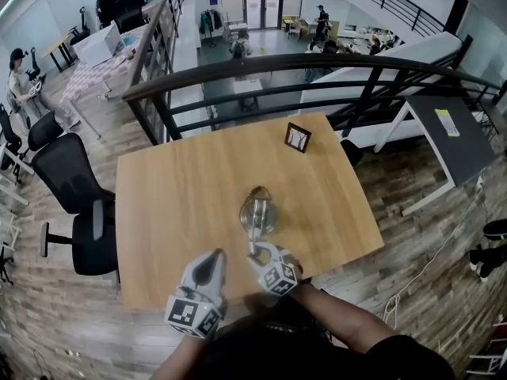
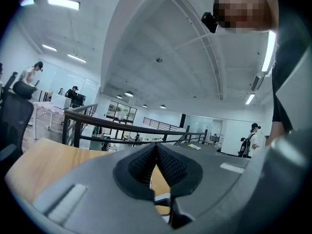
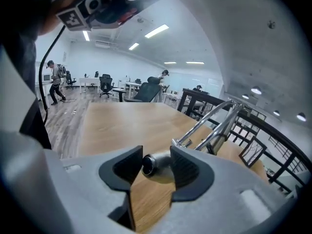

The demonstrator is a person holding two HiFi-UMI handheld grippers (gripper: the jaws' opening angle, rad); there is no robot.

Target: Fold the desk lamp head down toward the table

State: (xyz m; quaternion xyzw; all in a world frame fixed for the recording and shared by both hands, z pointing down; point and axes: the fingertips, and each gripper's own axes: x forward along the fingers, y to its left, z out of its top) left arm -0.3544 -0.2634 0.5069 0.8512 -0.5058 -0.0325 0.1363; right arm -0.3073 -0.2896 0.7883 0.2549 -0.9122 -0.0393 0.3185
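A chrome desk lamp (image 1: 257, 212) stands near the middle of the wooden table (image 1: 174, 204). In the right gripper view its thin metal arms (image 3: 214, 126) rise to the right, and a short chrome cylinder (image 3: 158, 165) at the lamp's near end lies between my jaws. My right gripper (image 1: 257, 252) (image 3: 156, 160) is open around that cylinder: the right pad is against it and a thin gap shows at the left pad. My left gripper (image 1: 214, 257) (image 2: 156, 147) hangs shut and empty over the table's near edge, to the left of the lamp.
A small framed picture (image 1: 298, 137) stands at the table's far edge. A black railing (image 1: 317, 70) runs behind the table. A black office chair (image 1: 71, 204) is at the left and a grey desk (image 1: 451, 129) at the right.
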